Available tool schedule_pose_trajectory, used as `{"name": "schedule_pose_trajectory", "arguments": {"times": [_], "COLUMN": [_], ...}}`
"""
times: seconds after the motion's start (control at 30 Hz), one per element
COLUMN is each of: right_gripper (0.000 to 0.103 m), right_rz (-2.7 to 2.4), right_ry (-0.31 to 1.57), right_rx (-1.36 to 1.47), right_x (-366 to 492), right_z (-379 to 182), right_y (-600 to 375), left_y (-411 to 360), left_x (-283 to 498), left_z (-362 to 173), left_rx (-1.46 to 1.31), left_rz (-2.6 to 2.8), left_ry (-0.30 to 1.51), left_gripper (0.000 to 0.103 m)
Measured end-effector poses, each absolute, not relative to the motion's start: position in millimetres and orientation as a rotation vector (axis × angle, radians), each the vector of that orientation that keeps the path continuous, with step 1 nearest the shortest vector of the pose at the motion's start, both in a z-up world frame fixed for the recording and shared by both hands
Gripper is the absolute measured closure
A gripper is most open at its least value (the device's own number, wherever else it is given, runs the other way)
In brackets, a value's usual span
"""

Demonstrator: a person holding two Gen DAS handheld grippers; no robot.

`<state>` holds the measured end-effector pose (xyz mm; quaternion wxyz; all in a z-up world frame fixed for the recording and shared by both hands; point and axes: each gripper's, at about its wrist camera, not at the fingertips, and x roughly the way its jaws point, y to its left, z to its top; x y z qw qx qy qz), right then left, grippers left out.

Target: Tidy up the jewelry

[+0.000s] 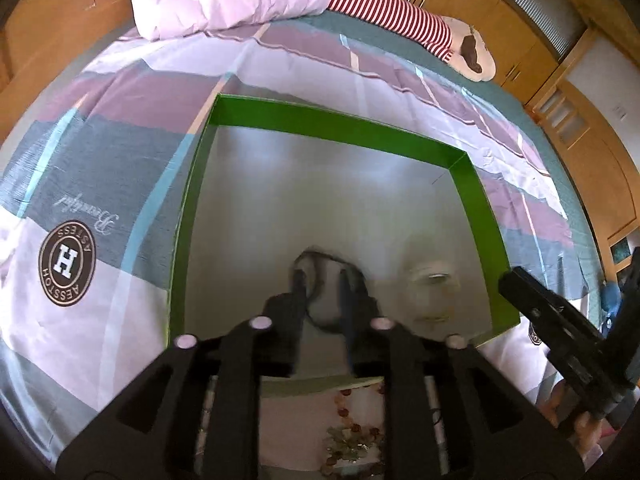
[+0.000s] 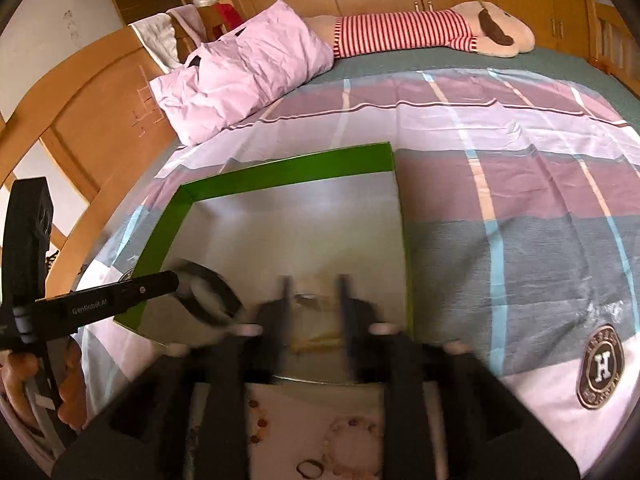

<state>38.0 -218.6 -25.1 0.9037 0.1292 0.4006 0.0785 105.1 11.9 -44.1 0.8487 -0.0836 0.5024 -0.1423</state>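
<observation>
A shallow box with green walls [image 1: 332, 120] and a silvery floor lies on the bed. My left gripper [image 1: 322, 280] hangs open over its near part; a black band loop [image 1: 320, 258] lies blurred on the floor at and beyond its fingertips. The right wrist view shows that loop [image 2: 208, 292] beside the left gripper [image 2: 174, 280]. My right gripper [image 2: 315, 292] stands open, with a small pale pouch holding a silver ring [image 2: 310, 300] on the floor between its fingers, not pressed. That pouch [image 1: 434, 278] lies right of the loop, near the right gripper [image 1: 508, 278].
Beaded bracelets [image 2: 344, 436] lie on a white sheet in front of the box, under both grippers. A pink quilt [image 2: 248, 76] and a striped plush toy [image 2: 420, 32] sit at the bed's far end. Wooden cabinets surround the bed. A hand [image 2: 68, 376] holds the left gripper.
</observation>
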Motion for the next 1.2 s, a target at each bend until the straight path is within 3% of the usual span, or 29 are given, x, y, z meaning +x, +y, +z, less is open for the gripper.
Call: {"name": "schedule_pose_trajectory", "arguments": {"times": [0.03,0.07,0.3,0.43,0.63,0.7,0.77,1.0,1.13,1.2], "right_gripper": [0.043,0.043,0.044,0.061,0.065,0.078,0.095,0.096,0.095,0.095], "right_rz": [0.167,0.176,0.163,0.081,0.061,0.065,0.095,0.153,0.116,0.097], "right_ry": [0.807,0.809,0.975,1.152,1.279,1.285,1.271,1.215,1.215,1.206], "right_rx": [0.271,0.263,0.167,0.207,0.092,0.073,0.058,0.128,0.133,0.131], "right_x": [30,24,-19,-10,-2,-3,-5,-9,-5,-4], "right_z": [-17,-11,-19,-64,-102,-108,-107,-95,-95,-93], "right_y": [-220,-220,-227,-236,-210,-203,-197,-194,-203,-208], "left_y": [13,15,22,13,-7,-7,-8,-13,-18,-15], "left_x": [102,96,45,30,24,23,24,24,23,24], "left_z": [-40,-35,-34,-60,-79,-85,-92,-110,-112,-108], "left_rx": [-0.176,-0.178,-0.085,-0.042,0.06,0.064,0.062,0.068,0.07,0.057], "left_rz": [-0.299,-0.304,-0.343,-0.377,-0.407,-0.414,-0.414,-0.433,-0.436,-0.437], "left_ry": [1.049,1.038,1.145,1.254,1.326,1.353,1.38,1.44,1.435,1.421], "left_gripper": [0.061,0.054,0.05,0.045,0.035,0.034,0.038,0.061,0.08,0.08]}}
